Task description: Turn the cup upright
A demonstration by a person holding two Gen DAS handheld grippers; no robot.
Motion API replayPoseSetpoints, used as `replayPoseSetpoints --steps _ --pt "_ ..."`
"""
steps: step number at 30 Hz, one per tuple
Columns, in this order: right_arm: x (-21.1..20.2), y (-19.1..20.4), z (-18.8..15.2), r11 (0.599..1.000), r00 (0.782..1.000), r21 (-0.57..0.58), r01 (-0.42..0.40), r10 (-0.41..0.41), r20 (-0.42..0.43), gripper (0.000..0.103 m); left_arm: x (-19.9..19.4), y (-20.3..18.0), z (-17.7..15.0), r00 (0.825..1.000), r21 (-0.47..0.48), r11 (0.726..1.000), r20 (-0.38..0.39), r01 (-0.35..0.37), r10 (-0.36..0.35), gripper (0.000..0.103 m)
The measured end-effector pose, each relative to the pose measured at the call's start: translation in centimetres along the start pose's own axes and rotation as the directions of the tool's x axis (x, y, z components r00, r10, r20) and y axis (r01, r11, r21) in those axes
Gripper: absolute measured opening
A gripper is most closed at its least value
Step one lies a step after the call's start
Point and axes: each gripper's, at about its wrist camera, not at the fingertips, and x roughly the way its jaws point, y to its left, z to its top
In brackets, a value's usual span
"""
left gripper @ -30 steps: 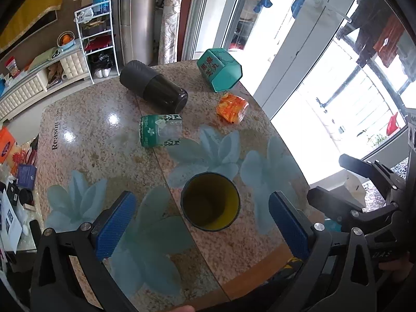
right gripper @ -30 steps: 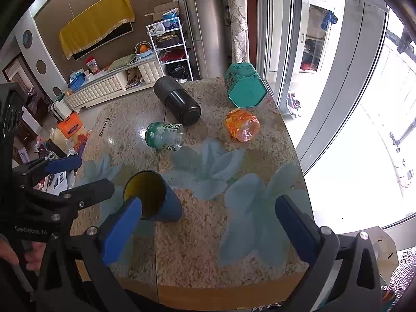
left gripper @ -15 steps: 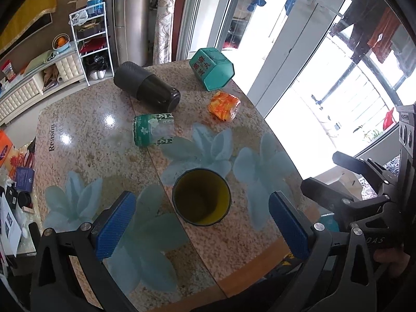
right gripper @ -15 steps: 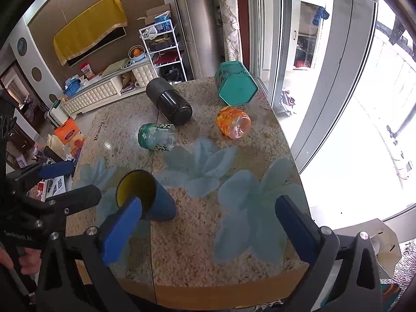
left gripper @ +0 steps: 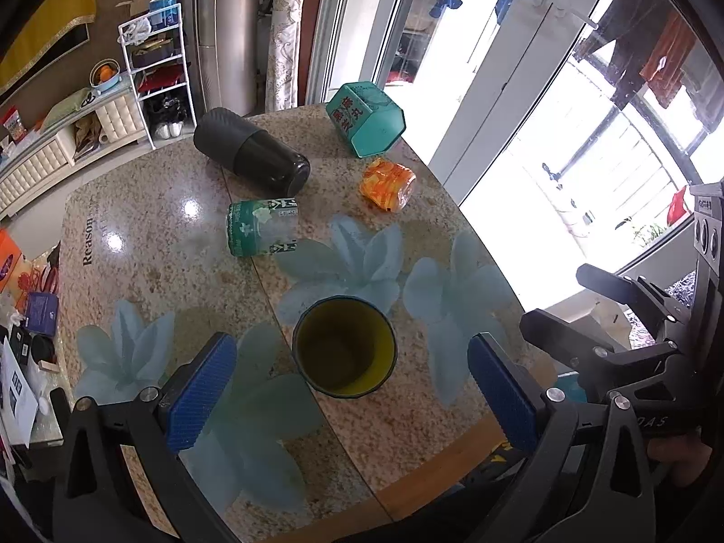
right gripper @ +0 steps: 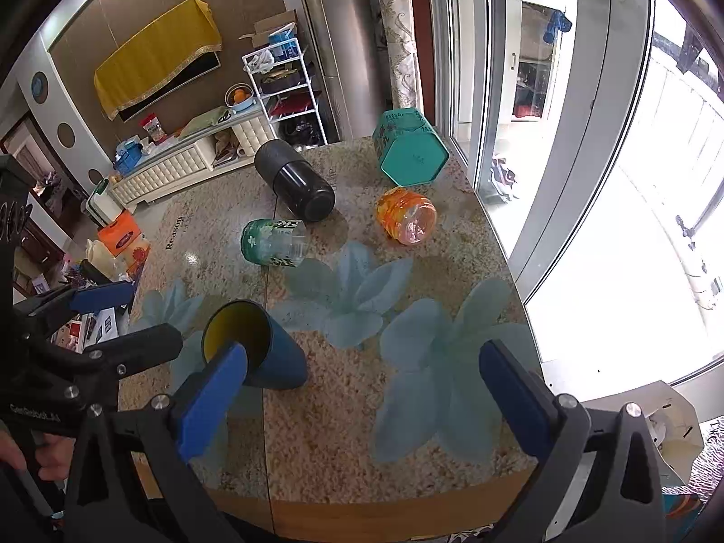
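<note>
Left wrist view looks down on a speckled stone-pattern table (left gripper: 149, 208) with pale blue flower prints; its wooden near edge runs below the cup, its right edge beside the glass doors. Left to right lie a black ribbed tumbler (left gripper: 251, 158), a green-printed glass (left gripper: 262, 227), an orange plastic jar (left gripper: 388, 184) and a teal hexagonal tin (left gripper: 366, 118), all toppled. The dark blue cup (left gripper: 345, 346), yellow inside, stands upright on open tabletop. The left gripper (left gripper: 348, 391) gapes wide, empty, around nothing. The right gripper (right gripper: 362, 400) likewise spreads wide, empty.
</note>
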Motion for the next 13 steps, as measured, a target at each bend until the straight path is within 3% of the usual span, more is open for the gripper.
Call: replayPoseSetpoints --steps 13 --pt "0.14 0.0 0.02 1.0 1.0 -0.011 -0.014 0.014 0.002 0.103 -0.09 0.32 0.21 1.0 -0.007 1.0 -0.001 -0.013 0.013 0.103"
